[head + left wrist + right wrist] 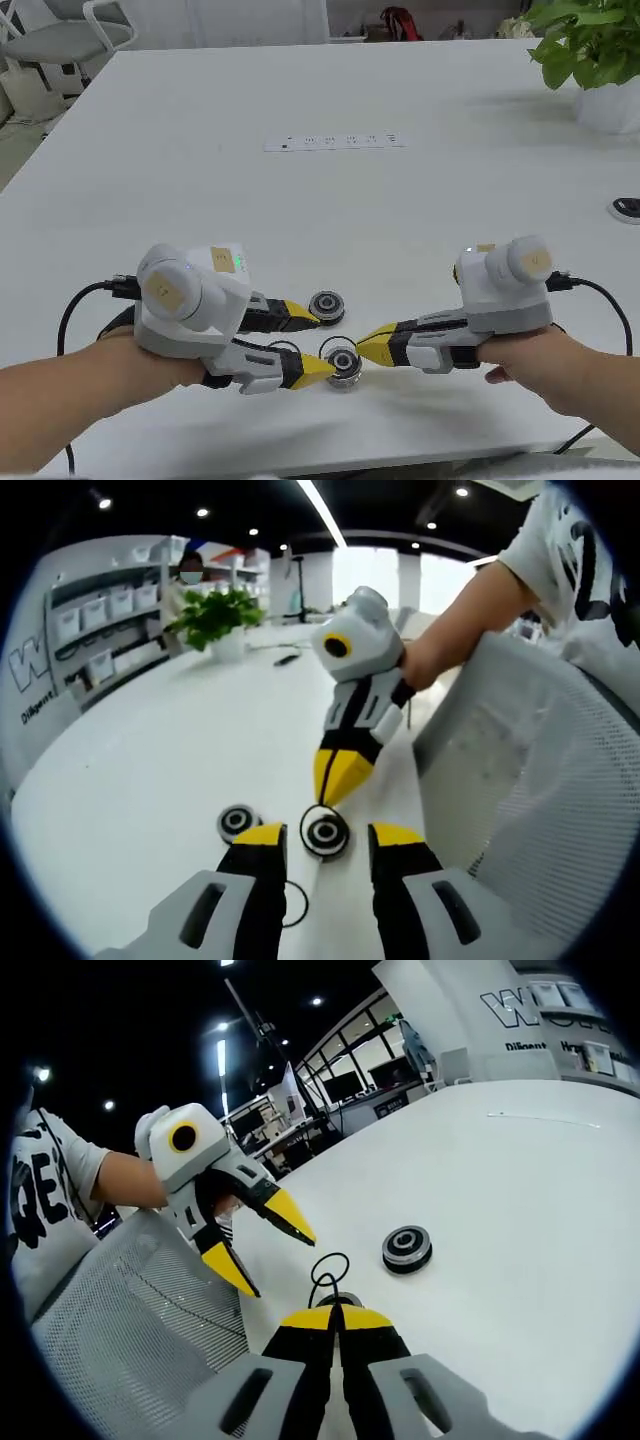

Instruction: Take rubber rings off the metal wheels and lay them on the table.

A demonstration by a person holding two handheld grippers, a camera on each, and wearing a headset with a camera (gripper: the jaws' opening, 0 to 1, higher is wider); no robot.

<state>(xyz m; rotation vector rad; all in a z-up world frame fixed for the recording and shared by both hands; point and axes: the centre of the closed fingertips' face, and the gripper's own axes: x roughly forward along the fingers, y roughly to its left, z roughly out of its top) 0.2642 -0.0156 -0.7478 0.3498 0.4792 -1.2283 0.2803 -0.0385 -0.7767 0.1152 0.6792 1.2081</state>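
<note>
White, smooth bench (400,200), head view: the left gripper (312,342), white-bodied with yellow tips, stands open. Its near tip overlaps the small round metal wheel with a dark hub (343,365) and hides part of the rim. Its far tip touches the second, matching metal wheel (327,305). The right gripper (368,348) meets the first wheel with jaws together; what they pinch is too small to tell here.

Left gripper view: that wheel (325,833) lies between the parted jaws. A thin black loop (296,905) is half covered by one jaw.

Right gripper view: the closed tips hide most of the wheel and nip the thin black rubber ring (331,1268), whose loop stands just beyond them.
</note>
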